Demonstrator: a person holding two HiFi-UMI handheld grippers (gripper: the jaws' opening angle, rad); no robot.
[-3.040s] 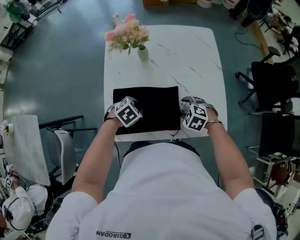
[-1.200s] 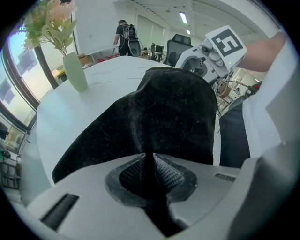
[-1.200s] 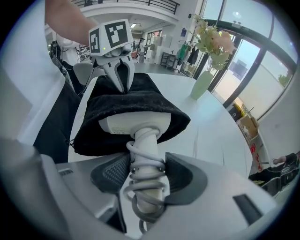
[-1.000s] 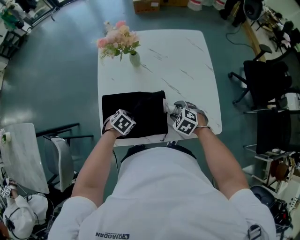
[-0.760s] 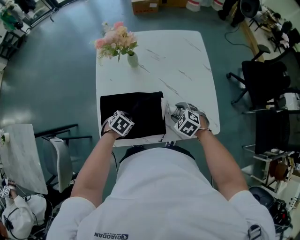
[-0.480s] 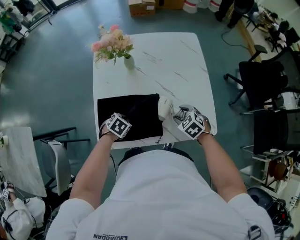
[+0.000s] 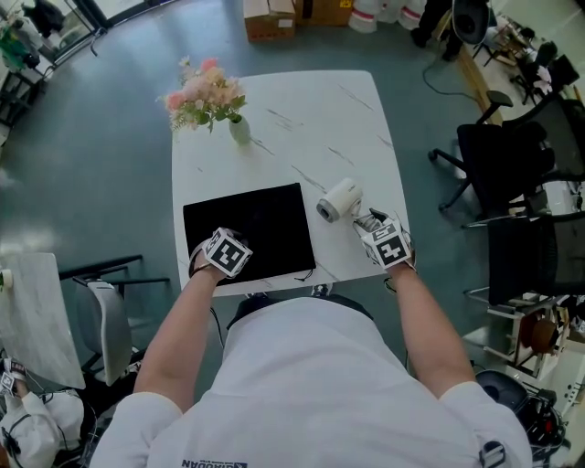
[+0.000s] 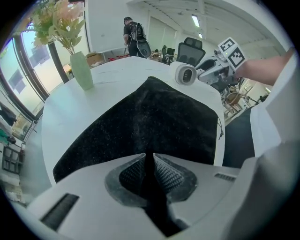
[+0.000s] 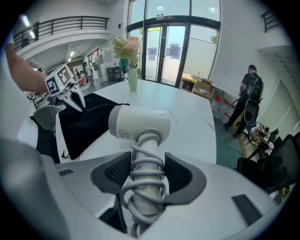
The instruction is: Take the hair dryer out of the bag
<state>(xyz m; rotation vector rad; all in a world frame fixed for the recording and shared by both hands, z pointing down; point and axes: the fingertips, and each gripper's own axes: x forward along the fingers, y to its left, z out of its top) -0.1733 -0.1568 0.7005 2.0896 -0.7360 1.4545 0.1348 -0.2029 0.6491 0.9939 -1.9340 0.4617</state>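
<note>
Hair dryer (image 7: 340, 199) out of black bag (image 7: 247, 228); right gripper (image 9: 147, 180) clamps handle (image 9: 146, 140); left gripper (image 8: 149, 168) pinches bag edge. Remaining: set down.

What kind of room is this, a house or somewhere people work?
Probably a workplace, like an office or lab: black office chairs stand near the white table, cardboard boxes sit on the floor, and tall glass doors show beyond.
</note>
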